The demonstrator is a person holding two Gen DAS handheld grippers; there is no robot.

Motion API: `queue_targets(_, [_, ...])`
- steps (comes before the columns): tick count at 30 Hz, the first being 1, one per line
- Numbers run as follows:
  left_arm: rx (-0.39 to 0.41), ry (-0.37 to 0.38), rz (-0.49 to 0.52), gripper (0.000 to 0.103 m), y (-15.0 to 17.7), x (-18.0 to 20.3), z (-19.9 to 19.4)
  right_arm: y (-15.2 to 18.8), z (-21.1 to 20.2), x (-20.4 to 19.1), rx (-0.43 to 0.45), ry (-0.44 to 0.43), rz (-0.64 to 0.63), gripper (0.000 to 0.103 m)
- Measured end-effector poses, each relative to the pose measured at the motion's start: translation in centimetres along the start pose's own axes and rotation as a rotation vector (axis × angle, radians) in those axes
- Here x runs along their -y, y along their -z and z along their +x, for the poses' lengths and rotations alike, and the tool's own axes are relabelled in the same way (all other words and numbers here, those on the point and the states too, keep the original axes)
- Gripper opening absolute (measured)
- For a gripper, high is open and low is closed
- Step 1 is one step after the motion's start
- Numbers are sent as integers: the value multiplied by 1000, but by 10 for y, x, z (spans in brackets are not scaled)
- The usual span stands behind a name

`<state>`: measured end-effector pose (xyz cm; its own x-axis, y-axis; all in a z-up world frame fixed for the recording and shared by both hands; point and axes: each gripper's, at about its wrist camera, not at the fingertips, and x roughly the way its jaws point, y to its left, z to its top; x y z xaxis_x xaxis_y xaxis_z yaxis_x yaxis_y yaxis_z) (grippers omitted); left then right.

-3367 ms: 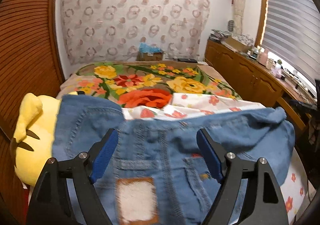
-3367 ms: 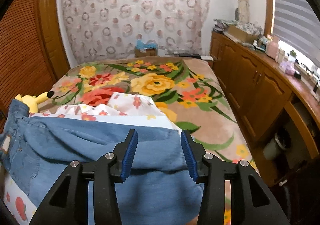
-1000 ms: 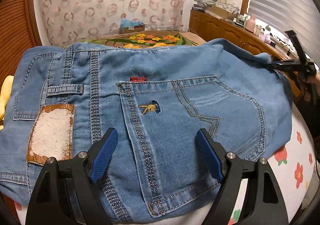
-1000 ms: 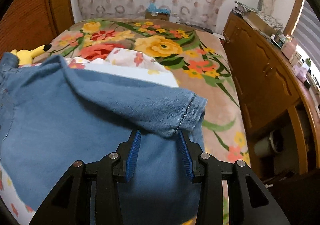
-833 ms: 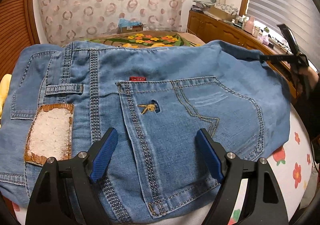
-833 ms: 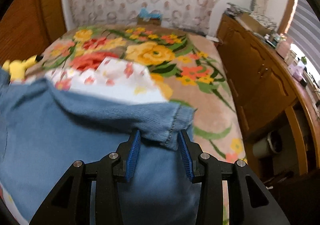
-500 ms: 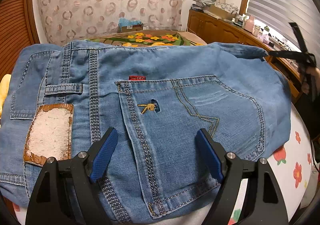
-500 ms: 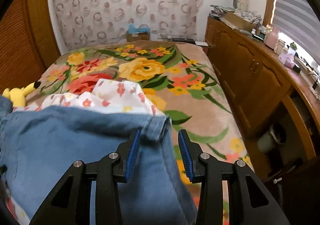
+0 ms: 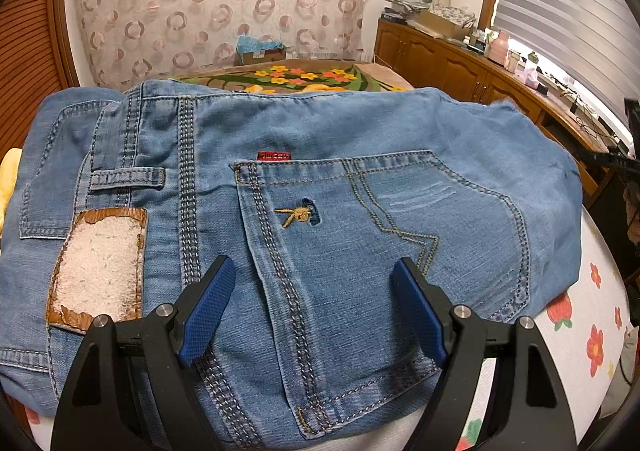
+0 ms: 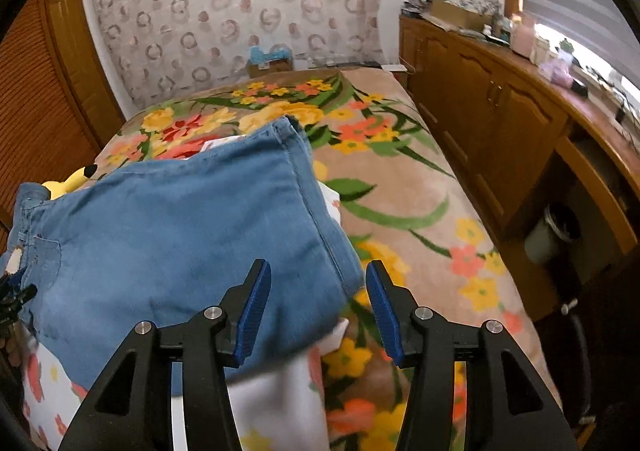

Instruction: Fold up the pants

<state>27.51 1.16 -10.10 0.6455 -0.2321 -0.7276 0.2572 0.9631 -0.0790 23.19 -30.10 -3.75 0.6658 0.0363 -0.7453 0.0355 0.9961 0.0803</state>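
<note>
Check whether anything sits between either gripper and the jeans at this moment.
Nothing visible does. The left gripper hangs open right over the back pocket of the jeans, bare denim between its fingers. The right gripper is opening at the jeans' folded edge, nothing lying in between.

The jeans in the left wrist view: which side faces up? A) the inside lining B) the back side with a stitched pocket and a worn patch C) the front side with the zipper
B: the jeans show a stitched back pocket and a worn patch facing up.
</note>
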Motion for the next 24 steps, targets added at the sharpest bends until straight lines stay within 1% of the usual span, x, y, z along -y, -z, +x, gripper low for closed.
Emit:
queue_targets(5, [0,0,0,82,0,0,0,16,13,19,-32,-19,48,51])
queue_targets(8, [0,-1,1,82,0,0,0,18,20,26,-42,-51,72,51])
queue_targets(13, [0,0,0,82,0,0,0,10,30,28,-65,-94,96,51])
queue_targets(14, [0,0,0,82,0,0,0,4,34,27,-69,-102,98,48])
queue_targets(15, [0,0,0,82,0,0,0,3,38,30,-68,-107,99,41])
queue_targets(16, [1,1,-1,82,0,0,0,-1,34,28,-68,-109,99,20])
queue_targets(17, [1,3,-2,82,0,0,0,-2,31,30,-43,-97,92,5])
queue_targets(18, [2,4,-3,82,0,0,0,-3,14,22,-5,-86,79,5])
queue_targets(19, [2,5,-3,82,1,1,0,-5,8,21,24,-94,61,3])
queue_targets(24, [6,-4,4,82,1,1,-1,-13,-15,10,104,-99,-3,2])
